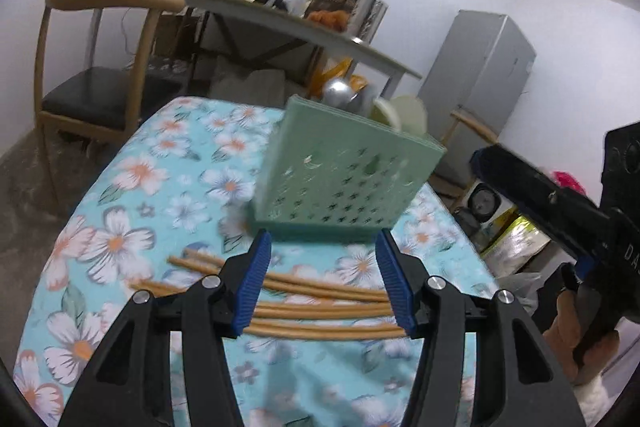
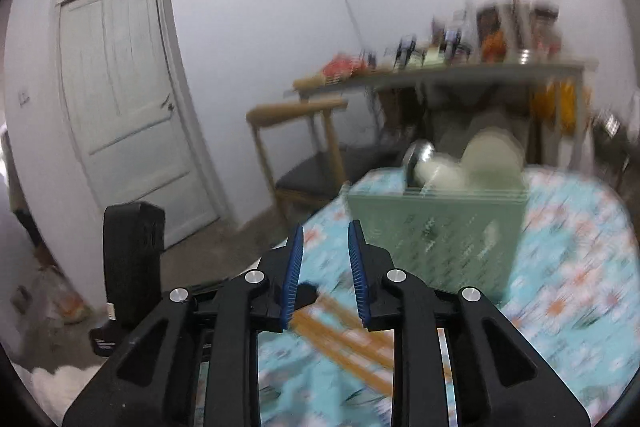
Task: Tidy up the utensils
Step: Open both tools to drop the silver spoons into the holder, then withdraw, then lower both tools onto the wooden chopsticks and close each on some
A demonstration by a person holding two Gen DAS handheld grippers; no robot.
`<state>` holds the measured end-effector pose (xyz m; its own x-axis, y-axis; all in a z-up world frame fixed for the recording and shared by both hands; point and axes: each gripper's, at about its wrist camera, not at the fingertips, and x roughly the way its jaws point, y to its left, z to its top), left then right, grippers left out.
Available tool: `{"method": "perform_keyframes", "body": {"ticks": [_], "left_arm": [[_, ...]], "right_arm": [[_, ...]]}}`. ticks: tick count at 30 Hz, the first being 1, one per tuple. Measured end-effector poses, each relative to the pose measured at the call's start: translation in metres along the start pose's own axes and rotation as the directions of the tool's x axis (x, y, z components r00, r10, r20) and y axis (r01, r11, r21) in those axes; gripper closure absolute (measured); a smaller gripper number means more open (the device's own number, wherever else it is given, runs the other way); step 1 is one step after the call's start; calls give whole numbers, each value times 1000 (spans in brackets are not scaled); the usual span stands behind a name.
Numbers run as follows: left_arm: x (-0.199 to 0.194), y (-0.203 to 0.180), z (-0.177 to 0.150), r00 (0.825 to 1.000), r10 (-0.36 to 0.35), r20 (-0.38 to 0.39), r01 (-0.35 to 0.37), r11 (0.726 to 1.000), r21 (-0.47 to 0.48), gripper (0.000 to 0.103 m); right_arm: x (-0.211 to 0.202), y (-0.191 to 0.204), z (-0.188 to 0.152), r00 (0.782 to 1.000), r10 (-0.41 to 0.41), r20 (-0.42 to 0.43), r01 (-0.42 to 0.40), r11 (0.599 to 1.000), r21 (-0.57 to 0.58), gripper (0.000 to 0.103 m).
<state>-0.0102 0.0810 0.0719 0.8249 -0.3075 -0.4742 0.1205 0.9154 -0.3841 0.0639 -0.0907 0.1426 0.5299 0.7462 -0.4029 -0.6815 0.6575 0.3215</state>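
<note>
The left gripper [image 1: 322, 279] has its blue pads spread apart, and nothing is pinched between them. Right under and just past those pads lie the wooden chopsticks [image 1: 312, 307]. They rest loose on the flowery tabletop [image 1: 132, 211]. Their long way runs from left to right, across the way the left gripper points. So the two pads stand on either end of the sticks' middle stretch, not on either side of them. To pinch one, the left gripper would likely need to turn or come down so a stick sits between the pads.

The right gripper [image 2: 323, 275] has its pads a small way apart, with nothing between them. In its own blurry view the chopsticks [image 2: 344, 343] lie just below its tips and run slantwise, from near left to far right. The right gripper's black body [image 1: 560, 203] also shows at the right edge of the left view, off to the side of the sticks.

The left gripper looks nearer to the chopsticks and more squarely over them, so it seems the better one to pick first.

Just behind the chopsticks stands a green utensil holder [image 1: 344, 179] with star holes. A metal spoon [image 1: 340, 93] and pale spoons [image 1: 400, 113] already poke out of its top. The sticks likely go in there too.
</note>
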Motion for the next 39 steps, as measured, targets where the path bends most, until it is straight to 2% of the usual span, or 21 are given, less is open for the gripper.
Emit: {"method": "perform_keyframes", "body": {"ticks": [3, 5, 6, 9, 12, 14, 16, 18, 20, 25, 28, 30, 32, 33, 34, 36, 37, 39], "left_arm": [[2, 7, -4, 999, 35, -16, -35, 999, -7, 51], [2, 16, -7, 999, 42, -28, -43, 998, -45, 51], [2, 24, -7, 999, 37, -35, -40, 996, -81, 51], [0, 42, -8, 999, 0, -50, -9, 984, -179, 51], [-3, 61, -7, 999, 5, -46, -17, 965, -260, 52], [-5, 72, -9, 998, -50, -36, 35, 941, -336, 52], [-9, 78, -14, 997, -59, -40, 41, 932, -359, 52], [-13, 79, -17, 998, -41, -48, 22, 938, -346, 52], [-21, 81, -20, 998, -42, -43, 24, 936, -352, 52], [-38, 85, -44, 990, -141, 5, 128, 890, -438, 52], [-23, 77, -65, 982, -179, -56, 132, 871, -473, 52], [-10, 70, -71, 978, -179, -108, 109, 875, -471, 53], [-2, 56, -69, 984, -121, -132, 58, 912, -406, 53], [2, 52, -67, 983, -122, -136, 59, 916, -397, 54], [7, 51, -67, 982, -131, -134, 66, 912, -404, 55], [14, 52, -66, 982, -130, -134, 62, 902, -427, 67], [17, 53, -66, 983, -133, -128, 63, 894, -443, 70], [20, 59, -68, 982, -150, -113, 77, 870, -486, 83]], "right_arm": [[15, -4, -6, 998, -14, -55, 15, 1000, 16, 79], [20, -8, -11, 995, -54, -82, 55, 999, 3, 72], [22, -12, -15, 993, -68, -95, 69, 998, 10, 68], [23, -30, -25, 985, -132, -112, 138, 989, 53, 68], [25, -47, -34, 971, -203, -125, 216, 972, 93, 68], [26, -57, -35, 966, -218, -140, 236, 964, 124, 68], [24, -68, -37, 962, -225, -153, 250, 953, 169, 68], [28, -75, -37, 964, -200, -177, 233, 953, 191, 66], [29, -77, -37, 959, -197, -204, 233, 957, 175, 65], [32, -78, -44, 950, -208, -231, 241, 963, 123, 57], [38, -86, -50, 944, -201, -260, 243, 960, 142, 57], [43, -91, -53, 942, -201, -268, 247, 957, 150, 57], [44, -96, -53, 945, -190, -268, 242, 954, 178, 57], [45, -99, -53, 946, -178, -270, 235, 952, 194, 57], [45, -103, -54, 948, -165, -271, 227, 950, 215, 57], [46, -108, -55, 949, -152, -277, 220, 947, 234, 57], [47, -111, -56, 947, -145, -286, 219, 945, 244, 57], [51, -114, -60, 945, -134, -299, 215, 943, 254, 57]]}}
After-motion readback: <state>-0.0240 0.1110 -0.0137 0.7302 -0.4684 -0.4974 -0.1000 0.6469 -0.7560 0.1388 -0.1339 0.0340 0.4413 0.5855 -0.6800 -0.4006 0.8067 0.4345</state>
